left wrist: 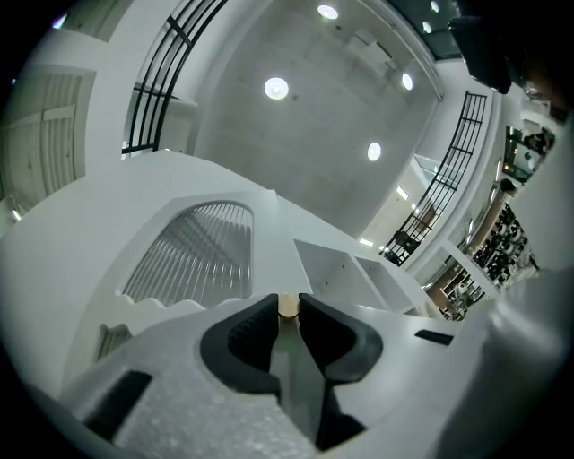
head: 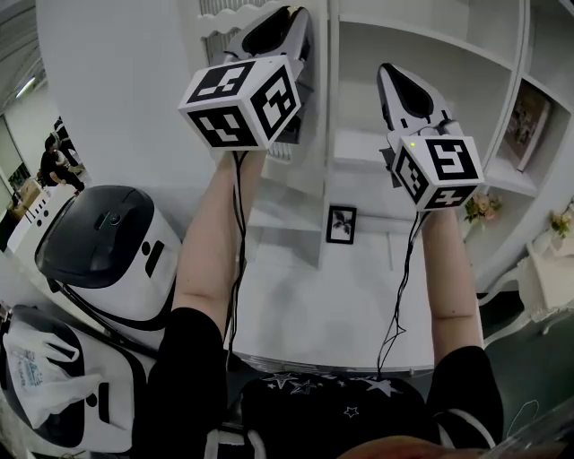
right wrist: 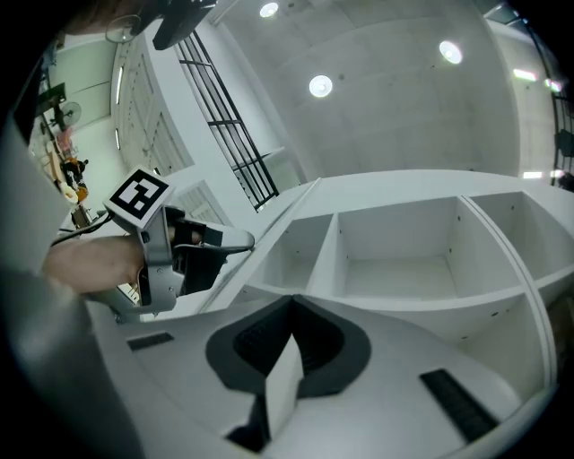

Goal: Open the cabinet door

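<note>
The white cabinet door (head: 316, 134) has a louvred panel (left wrist: 202, 251) and a small beige knob (left wrist: 288, 309). In the left gripper view my left gripper (left wrist: 287, 298) is shut on that knob, both dark pads pressing its sides. Seen from the head view, the left gripper (head: 287, 13) reaches up to the door at the top, while the door's edge stands out from the cabinet front. My right gripper (head: 386, 70) is raised beside it toward the open shelves. The right gripper (right wrist: 291, 303) has its jaws together with nothing between them, and its view shows the left gripper (right wrist: 240, 240) at the door's edge.
Open white shelf compartments (right wrist: 395, 260) lie behind the door. A small framed picture (head: 341, 224) stands on the white counter (head: 314, 305), with flowers (head: 482, 206) and another picture (head: 527, 125) at the right. A white and black machine (head: 108, 242) stands at the left.
</note>
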A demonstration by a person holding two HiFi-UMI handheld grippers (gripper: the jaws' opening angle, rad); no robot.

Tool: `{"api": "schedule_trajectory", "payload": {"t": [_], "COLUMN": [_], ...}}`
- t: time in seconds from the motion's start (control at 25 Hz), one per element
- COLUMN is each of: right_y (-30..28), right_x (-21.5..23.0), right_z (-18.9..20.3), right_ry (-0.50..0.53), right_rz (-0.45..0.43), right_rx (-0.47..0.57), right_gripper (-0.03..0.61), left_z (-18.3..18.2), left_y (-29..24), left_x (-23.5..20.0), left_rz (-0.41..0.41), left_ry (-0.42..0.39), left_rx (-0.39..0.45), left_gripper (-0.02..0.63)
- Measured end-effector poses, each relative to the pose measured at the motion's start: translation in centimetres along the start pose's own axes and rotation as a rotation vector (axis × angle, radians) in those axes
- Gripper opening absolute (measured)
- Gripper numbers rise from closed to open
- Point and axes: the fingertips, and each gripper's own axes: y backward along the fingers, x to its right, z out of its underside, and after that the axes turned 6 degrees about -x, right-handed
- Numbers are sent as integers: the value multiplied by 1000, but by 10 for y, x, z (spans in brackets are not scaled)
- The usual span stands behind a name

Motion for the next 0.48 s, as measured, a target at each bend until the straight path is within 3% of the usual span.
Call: {"api": "schedule_trajectory", "payload": {"t": [0.48], "right_y": [20], "right_x": [-60], "right_z": [-49], "right_ry": [83], "right_rz": [77], "right_rx": [-24], "right_gripper": [5], "left_z": [-42], "left_y": [64], "left_x": [-11], "left_rz": [178], "left_ry": [132], "left_rx": [48], "left_gripper": [77]}}
